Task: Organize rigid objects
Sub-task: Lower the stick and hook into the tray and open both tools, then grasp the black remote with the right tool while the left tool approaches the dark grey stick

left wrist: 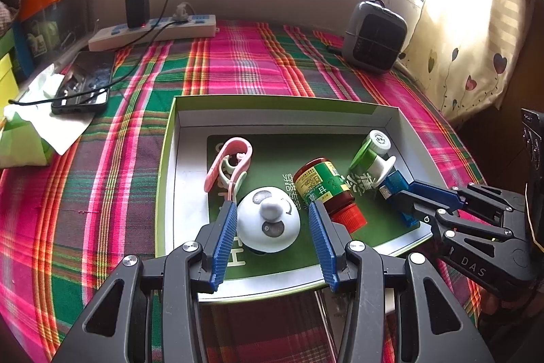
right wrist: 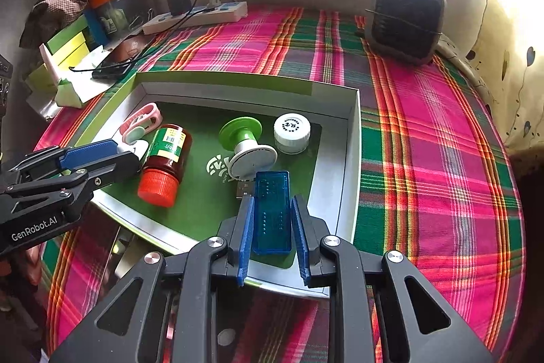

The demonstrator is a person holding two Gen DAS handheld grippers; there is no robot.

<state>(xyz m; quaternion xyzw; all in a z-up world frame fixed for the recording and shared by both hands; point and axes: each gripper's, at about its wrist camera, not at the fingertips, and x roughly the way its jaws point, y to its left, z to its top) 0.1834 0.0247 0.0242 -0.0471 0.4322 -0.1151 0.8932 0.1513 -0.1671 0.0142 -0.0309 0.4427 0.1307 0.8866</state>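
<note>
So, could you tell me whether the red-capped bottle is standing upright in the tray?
No, the red-capped bottle lies on its side in the tray.

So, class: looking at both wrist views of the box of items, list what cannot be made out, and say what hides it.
- Panda toy's base: left wrist view, hidden by its own dome.
- Same toy, right wrist view: almost wholly behind the left gripper.
- Blue USB device: whether the right gripper pads touch it, unclear.
- Red-capped bottle label: print too small.
- Phone screen: glare.
</note>
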